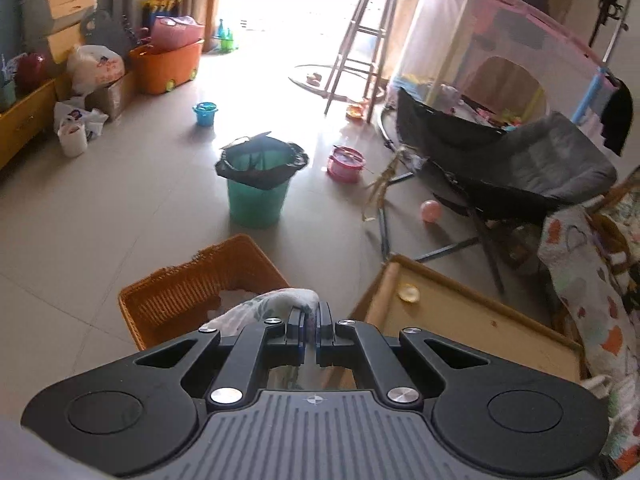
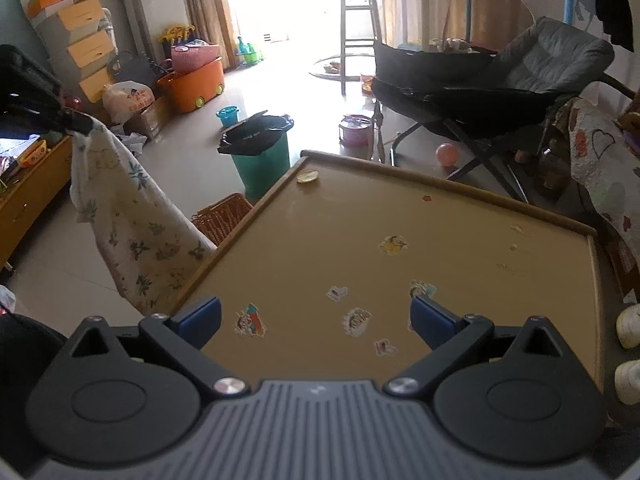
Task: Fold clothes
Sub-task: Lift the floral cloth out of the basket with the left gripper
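My left gripper [image 1: 311,320] is shut on a white floral garment [image 1: 276,300], which bunches over the fingertips above the wicker basket [image 1: 172,300]. In the right wrist view the same garment [image 2: 132,232] hangs from the left gripper [image 2: 76,122] at the upper left, draping down beside the left edge of the brown table [image 2: 400,208]. My right gripper [image 2: 316,316] is open and empty, low over the near part of the table, which bears several stickers.
A green bin with a black liner [image 1: 258,184] stands on the floor beyond the basket. A dark folding chair [image 2: 500,80] is behind the table. A patterned cloth [image 2: 600,168] hangs at the right. Toys, boxes and a stool lie further back.
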A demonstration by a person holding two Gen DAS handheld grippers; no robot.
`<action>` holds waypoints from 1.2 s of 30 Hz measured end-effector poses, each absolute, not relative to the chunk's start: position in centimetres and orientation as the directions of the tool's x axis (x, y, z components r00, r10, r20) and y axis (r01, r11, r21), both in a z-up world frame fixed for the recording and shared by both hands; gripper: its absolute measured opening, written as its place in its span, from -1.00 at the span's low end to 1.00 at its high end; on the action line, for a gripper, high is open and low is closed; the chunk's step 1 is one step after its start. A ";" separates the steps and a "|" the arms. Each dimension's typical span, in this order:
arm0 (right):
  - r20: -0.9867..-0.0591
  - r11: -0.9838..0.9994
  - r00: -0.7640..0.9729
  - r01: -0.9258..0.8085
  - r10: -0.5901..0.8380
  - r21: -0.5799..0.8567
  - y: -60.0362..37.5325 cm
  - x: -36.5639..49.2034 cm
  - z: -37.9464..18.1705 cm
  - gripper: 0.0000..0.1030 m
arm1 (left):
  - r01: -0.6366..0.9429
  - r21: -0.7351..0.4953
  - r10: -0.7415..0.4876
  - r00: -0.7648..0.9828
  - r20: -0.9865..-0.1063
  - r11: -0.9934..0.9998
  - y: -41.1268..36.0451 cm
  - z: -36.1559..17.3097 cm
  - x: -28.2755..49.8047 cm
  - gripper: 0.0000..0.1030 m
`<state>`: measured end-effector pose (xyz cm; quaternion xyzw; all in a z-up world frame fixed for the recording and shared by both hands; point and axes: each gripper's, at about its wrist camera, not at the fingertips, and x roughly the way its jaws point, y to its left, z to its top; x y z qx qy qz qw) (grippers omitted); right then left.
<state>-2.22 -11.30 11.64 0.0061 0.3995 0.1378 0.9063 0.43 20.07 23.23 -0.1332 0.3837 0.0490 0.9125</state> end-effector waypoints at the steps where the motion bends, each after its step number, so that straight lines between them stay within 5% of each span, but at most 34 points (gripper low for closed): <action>1: -0.722 0.963 0.644 -0.240 0.255 0.126 -11.4 -2.3 11.7 0.98 | -0.184 -0.207 -0.018 0.703 -0.711 0.961 19.7 23.5 -0.1 -0.91; 36: -0.777 0.993 0.618 -0.062 0.120 0.104 -20.2 -6.1 11.1 0.95 | 0.296 -0.223 -0.370 0.721 -0.585 0.929 -0.1 33.4 -11.8 -0.91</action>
